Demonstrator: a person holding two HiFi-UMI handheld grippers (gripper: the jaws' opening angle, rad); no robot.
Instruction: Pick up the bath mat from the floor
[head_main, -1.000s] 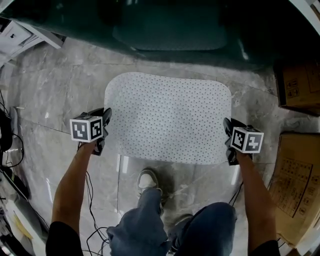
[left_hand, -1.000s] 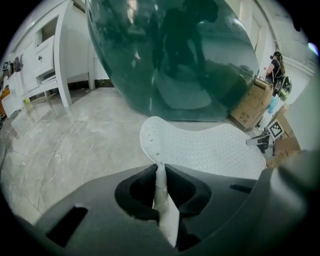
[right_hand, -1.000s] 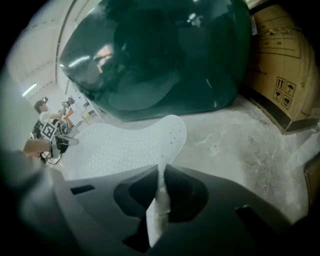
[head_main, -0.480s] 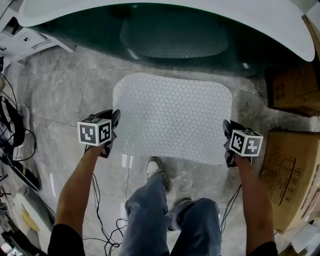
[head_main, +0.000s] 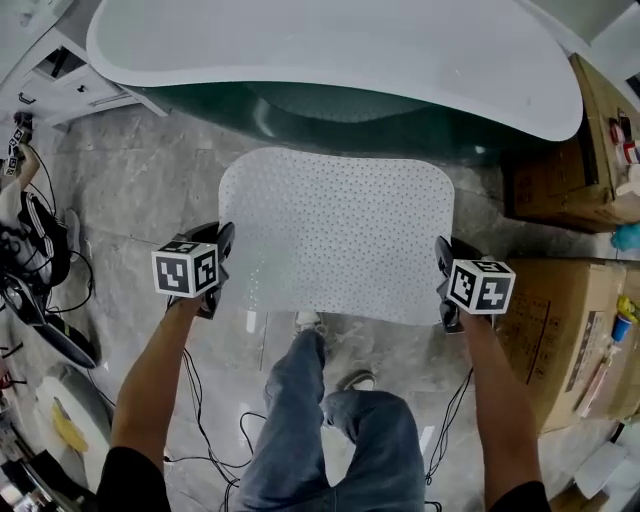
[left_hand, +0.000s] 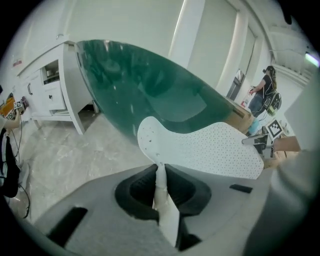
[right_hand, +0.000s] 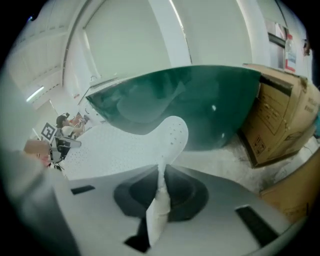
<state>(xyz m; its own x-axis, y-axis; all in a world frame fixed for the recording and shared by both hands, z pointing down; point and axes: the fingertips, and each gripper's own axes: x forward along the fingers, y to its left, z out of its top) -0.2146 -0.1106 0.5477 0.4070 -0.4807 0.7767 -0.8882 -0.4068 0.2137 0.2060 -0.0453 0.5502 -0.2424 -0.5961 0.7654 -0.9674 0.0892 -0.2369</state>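
The white perforated bath mat (head_main: 335, 232) hangs stretched flat between my two grippers, lifted above the grey marble floor (head_main: 130, 190). My left gripper (head_main: 214, 268) is shut on the mat's left edge, which shows pinched between the jaws as a white fold of the bath mat (left_hand: 159, 182). My right gripper (head_main: 444, 285) is shut on the right edge; in the right gripper view the bath mat (right_hand: 161, 192) is clamped there too. The mat's broad sheet spreads out from each gripper toward the other.
A green-sided bathtub with a white rim (head_main: 330, 60) stands right behind the mat. Cardboard boxes (head_main: 560, 330) crowd the right side. A white cabinet (head_main: 60, 70) sits at the far left, shoes and cables (head_main: 40, 260) lie at the left. The person's legs (head_main: 320, 420) are below the mat.
The mat has risen with both grippers; the view has tilted up, showing more of the tub's white rim. The person's legs have shifted under the mat.
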